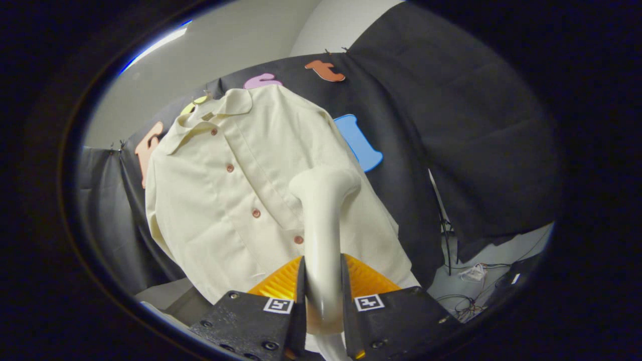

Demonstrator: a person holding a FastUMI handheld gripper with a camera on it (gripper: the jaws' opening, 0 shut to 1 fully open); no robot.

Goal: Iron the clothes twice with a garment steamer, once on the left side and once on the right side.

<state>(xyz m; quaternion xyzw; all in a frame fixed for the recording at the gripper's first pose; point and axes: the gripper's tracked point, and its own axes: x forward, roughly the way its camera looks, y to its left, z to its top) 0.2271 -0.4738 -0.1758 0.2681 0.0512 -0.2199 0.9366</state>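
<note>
Right now the gripper is squeezing the handle of the steamer, with one finger pressed on each side of it, so it has a firm hold. The steamer stands up between the fingers, and its head bends over just ahead of them, up against the shirt. The shirt hangs just beyond the fingers in front of the dark cloth wall, buttoned up, with its collar at the far end. The head sits a little to one side of the row of buttons, about halfway down the shirt. I think this is a pass over one side of the shirt, but I cannot tell if it is the first pass or the second. Next, the head should slide slowly along that side, staying close to the shirt and off the buttons
</note>
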